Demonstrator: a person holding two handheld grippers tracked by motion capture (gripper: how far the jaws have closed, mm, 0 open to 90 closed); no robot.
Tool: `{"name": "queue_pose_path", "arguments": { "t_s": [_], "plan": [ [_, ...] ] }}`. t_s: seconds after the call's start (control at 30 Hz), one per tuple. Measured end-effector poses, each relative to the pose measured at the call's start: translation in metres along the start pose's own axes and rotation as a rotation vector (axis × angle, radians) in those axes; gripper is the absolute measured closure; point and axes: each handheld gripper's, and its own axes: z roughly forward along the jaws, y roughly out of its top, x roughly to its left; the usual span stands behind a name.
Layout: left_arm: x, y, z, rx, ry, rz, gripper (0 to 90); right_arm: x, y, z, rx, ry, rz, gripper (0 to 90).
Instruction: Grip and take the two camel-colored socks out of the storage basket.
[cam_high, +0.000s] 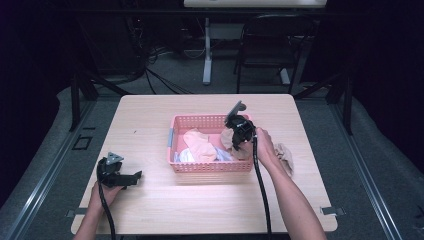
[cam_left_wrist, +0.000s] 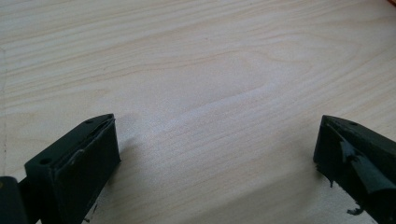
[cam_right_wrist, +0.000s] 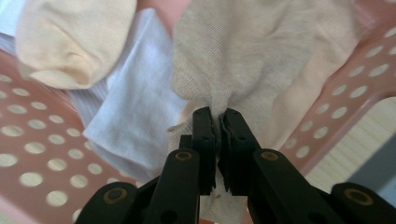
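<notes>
Sorting of small cloth items at a wooden table (cam_high: 150, 115). The right gripper (cam_right_wrist: 217, 122), its jaws pinched shut on a fold of a beige sock (cam_right_wrist: 261, 60), holds it above the right end of the pink perforated basket (cam_high: 210, 166), probably so that the cloth hangs clear of the rim. Inside the basket, a peach sock (cam_right_wrist: 70, 42) lies at 10 o'clock of the jaw tips and a white cloth (cam_right_wrist: 135, 102) at 9 o'clock, just beside the held sock. Another beige piece (cam_high: 286, 156) lies on the table outside the basket's right wall. The left gripper (cam_left_wrist: 215, 154) rests with jaws wide apart and nothing between them over bare wood at the table's 8 o'clock, well apart from the basket, with open room all round.
</notes>
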Motion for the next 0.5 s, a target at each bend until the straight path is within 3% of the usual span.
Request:
{"name": "queue_pose_path", "arguments": {
  "t_s": [0.17, 0.2, 0.5],
  "plan": [
    [0.000, 0.000, 0.000, -0.002, -0.001, 0.001, 0.0, 0.004, -0.001, -0.017, -0.045, 0.005, 0.006, 85.0],
    [0.000, 0.000, 0.000, -0.001, -0.001, 0.000, 0.0, 0.004, 0.000, -0.026, -0.044, 0.000, -0.013, 85.1],
    [0.000, 0.001, 0.001, 0.000, -0.002, 0.001, 0.0, 0.007, 0.001, -0.059, -0.088, -0.016, -0.032, 85.2]
  ]
}}
